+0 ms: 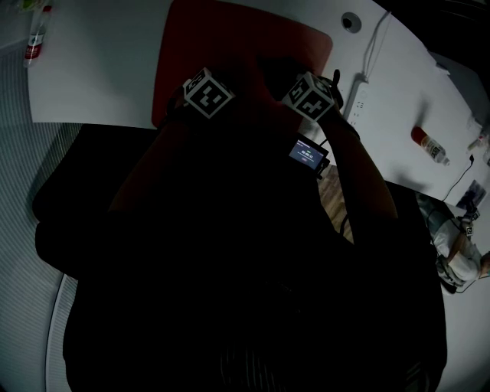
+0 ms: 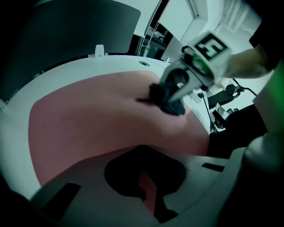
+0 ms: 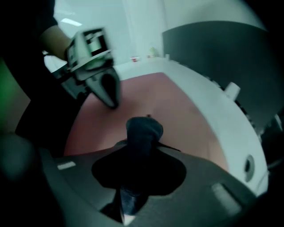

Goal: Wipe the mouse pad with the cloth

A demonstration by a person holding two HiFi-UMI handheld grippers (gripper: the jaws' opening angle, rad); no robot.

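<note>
A red mouse pad lies on the white desk. Both grippers hover over its near edge, and their marker cubes show, the left and the right. My right gripper is shut on a dark blue cloth, which bunches out past its tips just above the pad. From the left gripper view, that cloth hangs from the right gripper over the pad's far right part. My left gripper is shut and holds nothing. It hangs above the pad, left of the cloth, with its tip pointing down.
A power strip with a cable lies right of the pad, and a desk grommet sits behind it. One red-capped bottle lies at the far right, another at the far left. A dark panel stands behind the desk.
</note>
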